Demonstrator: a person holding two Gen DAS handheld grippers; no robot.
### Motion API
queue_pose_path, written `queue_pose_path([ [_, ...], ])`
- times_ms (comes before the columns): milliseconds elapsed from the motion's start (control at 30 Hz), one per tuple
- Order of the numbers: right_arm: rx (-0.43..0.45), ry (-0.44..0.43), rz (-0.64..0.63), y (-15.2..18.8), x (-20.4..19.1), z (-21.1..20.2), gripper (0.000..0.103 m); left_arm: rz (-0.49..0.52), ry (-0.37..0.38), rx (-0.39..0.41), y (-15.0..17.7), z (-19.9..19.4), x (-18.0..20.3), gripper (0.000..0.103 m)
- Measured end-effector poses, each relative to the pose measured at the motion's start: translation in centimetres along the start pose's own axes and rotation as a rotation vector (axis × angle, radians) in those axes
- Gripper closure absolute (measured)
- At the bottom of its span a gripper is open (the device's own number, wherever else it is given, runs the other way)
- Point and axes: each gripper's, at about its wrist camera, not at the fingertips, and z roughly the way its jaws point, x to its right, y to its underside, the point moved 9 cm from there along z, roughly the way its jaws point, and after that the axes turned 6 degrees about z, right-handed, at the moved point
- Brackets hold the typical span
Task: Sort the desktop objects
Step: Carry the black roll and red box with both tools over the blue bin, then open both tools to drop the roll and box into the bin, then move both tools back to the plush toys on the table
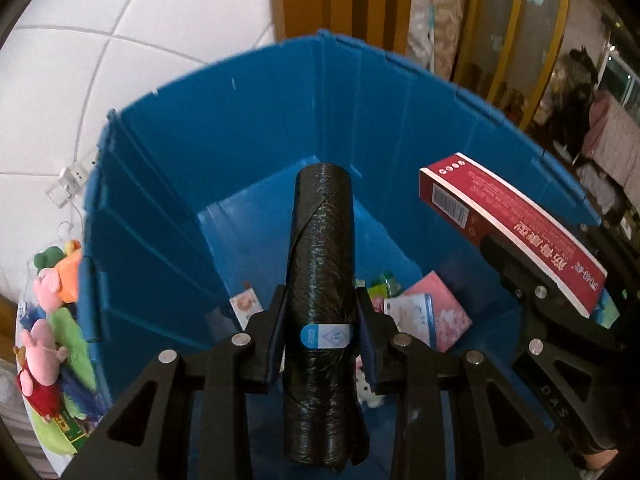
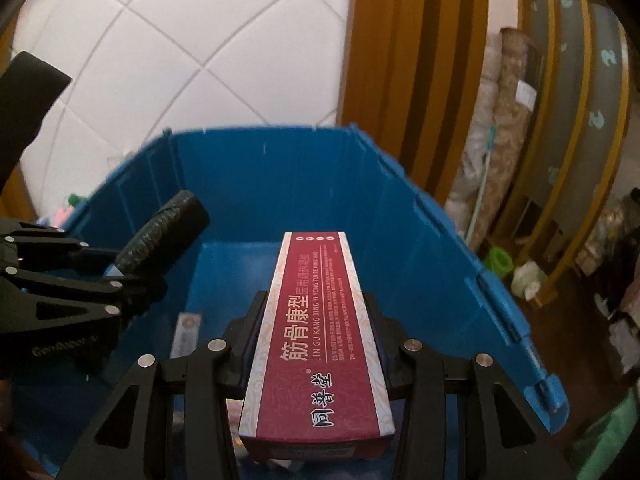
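My left gripper point(image 1: 320, 304) is shut on a black roll of bin bags point(image 1: 322, 264) with a blue-white label, held over the open blue bin point(image 1: 248, 120). To its right, my right gripper point(image 1: 532, 276) grips a long red box with white lettering point(image 1: 516, 228). In the right wrist view the right gripper point(image 2: 316, 316) pinches that red box point(image 2: 320, 332) by its long sides above the blue bin point(image 2: 404, 216). The left gripper point(image 2: 132, 276) with the black roll point(image 2: 168, 232) shows at the left there.
Several small packets and boxes, one pink point(image 1: 440, 312), lie on the bin's floor beside a small white toy point(image 1: 370, 394). Plush toys point(image 1: 44, 344) lie outside the bin at the left. A white padded wall point(image 2: 160, 40) and wooden panels point(image 2: 400, 60) stand behind.
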Motion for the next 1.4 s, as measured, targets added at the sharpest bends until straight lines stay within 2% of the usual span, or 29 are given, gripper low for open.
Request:
queue_pose_path([
  [133, -0.031, -0.008, -0.022, 0.7, 0.4, 0.7, 0.059, -0.015, -0.001, -0.055, 0.8, 1.4, 0.4, 0.072],
  [333, -0.054, -0.012, -0.047, 1.2, 0.3, 0.9, 0.059, -0.022, -0.047, -0.046, 1.0, 1.0, 0.2, 0.069],
  [400, -0.054, -0.012, -0.05, 1.3, 0.4, 1.0, 0.059, -0.019, -0.058, -0.03, 0.9, 0.6, 0.0, 0.059],
  [467, -0.055, -0.013, -0.05, 1.4, 0.4, 1.0, 0.059, -0.02, -0.062, -0.016, 0.8, 0.1, -0.1, 0.042],
  [500, -0.055, -0.013, -0.048, 1.4, 0.4, 0.9, 0.059, -0.019, -0.068, -0.009, 0.8, -0.1, -0.2, 0.04],
  [533, -0.051, -0.014, -0.047, 1.2, 0.5, 1.0, 0.056, -0.019, -0.072, -0.003, 0.9, -0.2, -0.3, 0.04],
  [600, -0.044, -0.009, -0.041, 1.0, 0.6, 0.9, 0.035, -0.026, -0.079, 0.003, 1.1, -0.5, -0.6, 0.04],
  [633, -0.037, -0.008, -0.041, 0.9, 0.7, 0.8, 0.028, -0.029, -0.083, 0.008, 1.1, -0.7, -0.7, 0.04],
  [733, -0.022, 0.018, -0.04, 0.5, 1.0, 0.6, 0.012, -0.039, -0.091, 0.024, 1.3, -1.4, -1.2, 0.04],
  [800, -0.013, 0.012, -0.035, 0.3, 0.9, 0.3, 0.007, -0.045, -0.095, 0.035, 1.4, -1.9, -1.5, 0.04],
  [933, 0.008, 0.006, -0.039, -0.1, 0.3, -0.4, 0.0, -0.06, -0.095, 0.061, 1.7, -2.9, -2.2, 0.04],
  [1067, 0.03, -0.009, -0.045, -0.4, -0.6, -1.4, 0.0, -0.095, -0.086, 0.099, 2.1, -4.2, -3.3, 0.04],
  [1167, 0.053, -0.035, -0.059, -0.9, -1.8, -2.2, 0.0, -0.12, -0.105, 0.141, 2.5, -5.6, -4.6, 0.04],
  [1300, 0.084, -0.067, -0.068, -1.4, -3.5, -3.3, 0.0, -0.158, -0.17, 0.223, 3.6, -8.3, -7.0, 0.04],
  [1400, 0.106, -0.095, -0.077, -1.7, -5.3, -4.2, 0.0, -0.194, -0.183, 0.252, 4.8, -9.4, -8.8, 0.04],
])
